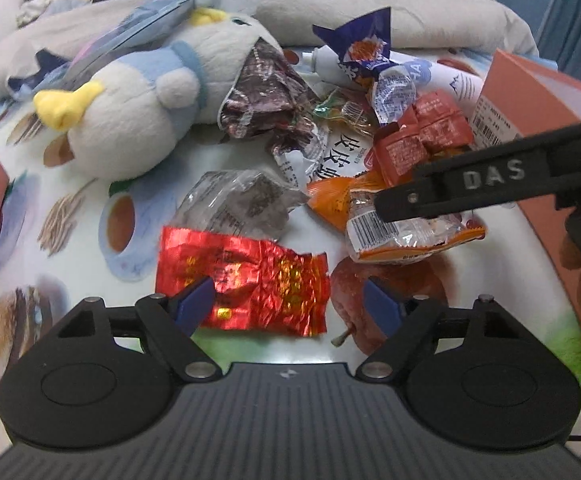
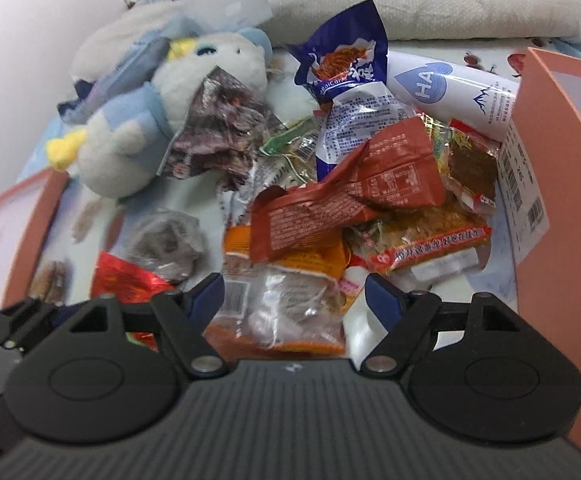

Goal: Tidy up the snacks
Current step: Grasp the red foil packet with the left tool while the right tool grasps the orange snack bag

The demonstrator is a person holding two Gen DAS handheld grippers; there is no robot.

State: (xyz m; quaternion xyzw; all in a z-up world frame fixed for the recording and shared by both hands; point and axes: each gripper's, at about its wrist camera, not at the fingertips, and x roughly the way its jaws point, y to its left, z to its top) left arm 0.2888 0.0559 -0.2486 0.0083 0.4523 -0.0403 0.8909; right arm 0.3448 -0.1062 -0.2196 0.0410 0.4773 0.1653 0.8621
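Note:
A pile of snack packets lies on a printed cloth. My left gripper is open over a shiny red foil packet, its fingers on either side of the packet's near part. My right gripper is open around an orange packet with a clear window; from the left wrist view its black finger sits on that packet. Behind lie a brown-red packet, a dark blue packet, a dark purple packet and a crumpled clear wrapper.
A plush bird toy lies at the back left. A white HA tube lies at the back right. Pink box walls stand at the right and left. A grey pillow lies behind.

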